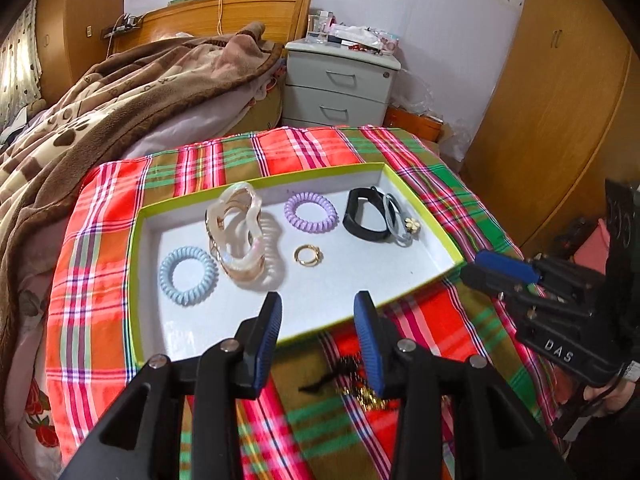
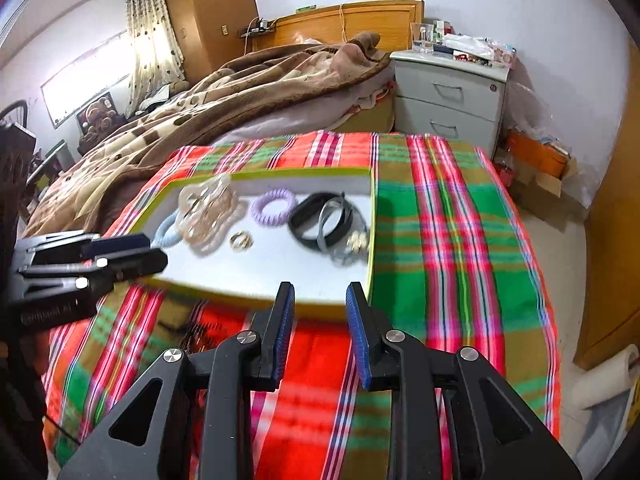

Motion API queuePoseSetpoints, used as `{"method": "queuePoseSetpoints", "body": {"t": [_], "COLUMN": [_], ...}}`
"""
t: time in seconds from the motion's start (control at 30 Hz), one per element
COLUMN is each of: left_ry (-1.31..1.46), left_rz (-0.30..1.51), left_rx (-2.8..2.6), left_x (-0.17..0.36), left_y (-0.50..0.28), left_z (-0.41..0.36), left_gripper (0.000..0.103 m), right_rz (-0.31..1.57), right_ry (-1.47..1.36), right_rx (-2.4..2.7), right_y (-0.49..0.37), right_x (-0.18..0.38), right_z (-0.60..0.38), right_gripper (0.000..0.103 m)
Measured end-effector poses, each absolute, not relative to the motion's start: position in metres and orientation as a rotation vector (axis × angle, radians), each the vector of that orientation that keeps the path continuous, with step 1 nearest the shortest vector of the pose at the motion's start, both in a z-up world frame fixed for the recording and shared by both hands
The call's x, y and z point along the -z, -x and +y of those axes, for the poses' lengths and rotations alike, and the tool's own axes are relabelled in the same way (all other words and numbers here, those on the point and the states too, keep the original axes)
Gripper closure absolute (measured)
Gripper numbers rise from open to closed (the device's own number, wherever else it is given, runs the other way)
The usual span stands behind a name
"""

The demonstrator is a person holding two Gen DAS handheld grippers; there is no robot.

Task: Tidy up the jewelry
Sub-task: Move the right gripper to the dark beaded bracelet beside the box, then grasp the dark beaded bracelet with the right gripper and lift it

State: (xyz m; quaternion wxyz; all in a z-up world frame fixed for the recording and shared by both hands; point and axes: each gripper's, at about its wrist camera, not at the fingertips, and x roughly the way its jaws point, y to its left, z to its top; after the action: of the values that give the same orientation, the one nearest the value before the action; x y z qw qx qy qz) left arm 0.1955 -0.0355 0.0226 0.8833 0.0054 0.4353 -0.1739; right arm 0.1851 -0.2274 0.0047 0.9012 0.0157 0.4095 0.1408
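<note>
A shallow white tray with a lime rim (image 1: 256, 182) (image 2: 372, 240) lies on the plaid cloth. In it are a blue coil hair tie (image 1: 188, 275), translucent bangles (image 1: 238, 236), a purple coil tie (image 1: 311, 213) (image 2: 273, 207), a gold ring (image 1: 307, 256) (image 2: 241, 241), a black band (image 1: 366, 216) (image 2: 316, 220) and a grey tie with a gold charm (image 1: 404, 226). My left gripper (image 1: 318, 304) is open above the tray's near edge. A dark piece with gold beads (image 1: 356, 384) lies on the cloth under it. My right gripper (image 2: 320, 296) is open at the tray's near right corner, also seen from the side in the left wrist view (image 1: 486, 268).
The plaid cloth (image 2: 440, 240) covers a table beside a bed with a brown blanket (image 1: 120, 92). A grey two-drawer nightstand (image 1: 340, 84) stands behind. Wooden wardrobes (image 1: 560, 100) are to the right. A paper towel roll (image 2: 608, 380) lies on the floor.
</note>
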Motion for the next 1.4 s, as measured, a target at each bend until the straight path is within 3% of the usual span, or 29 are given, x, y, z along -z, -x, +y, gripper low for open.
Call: {"method": "queuePoseSetpoints", "body": {"t": [0.77, 0.83, 0.87, 1.17, 1.23, 1.3, 1.4], "left_ry": [0.112, 0.118, 0.120, 0.134, 0.135, 0.133, 0.133], "left_rz": [0.965, 0.968, 0.971, 0.979, 0.982, 0.986, 0.985], "left_rx": [0.271, 0.269, 0.268, 0.269, 0.270, 0.272, 0.275], "left_x": [0.006, 0.008, 0.009, 0.012, 0.013, 0.013, 0.013], "left_y": [-0.153, -0.153, -0.153, -0.155, -0.155, -0.155, -0.154], "left_z": [0.022, 0.025, 0.026, 0.031, 0.031, 0.029, 0.029], "left_gripper": [0.064, 0.064, 0.064, 0.064, 0.064, 0.064, 0.064], "right_rz": [1.004, 1.021, 1.030, 1.058, 1.060, 1.056, 1.057], "right_ry": [-0.055, -0.014, -0.003, 0.047, 0.048, 0.072, 0.075], "right_rx": [-0.559, -0.560, -0.561, -0.558, -0.547, -0.533, -0.523], "right_y": [-0.196, -0.200, -0.202, -0.208, -0.209, -0.207, -0.208], "right_x": [0.030, 0.034, 0.036, 0.046, 0.046, 0.046, 0.045], "right_z": [-0.165, -0.156, -0.153, -0.141, -0.140, -0.138, -0.139], "right_gripper": [0.075, 0.066, 0.054, 0.053, 0.056, 0.070, 0.081]}}
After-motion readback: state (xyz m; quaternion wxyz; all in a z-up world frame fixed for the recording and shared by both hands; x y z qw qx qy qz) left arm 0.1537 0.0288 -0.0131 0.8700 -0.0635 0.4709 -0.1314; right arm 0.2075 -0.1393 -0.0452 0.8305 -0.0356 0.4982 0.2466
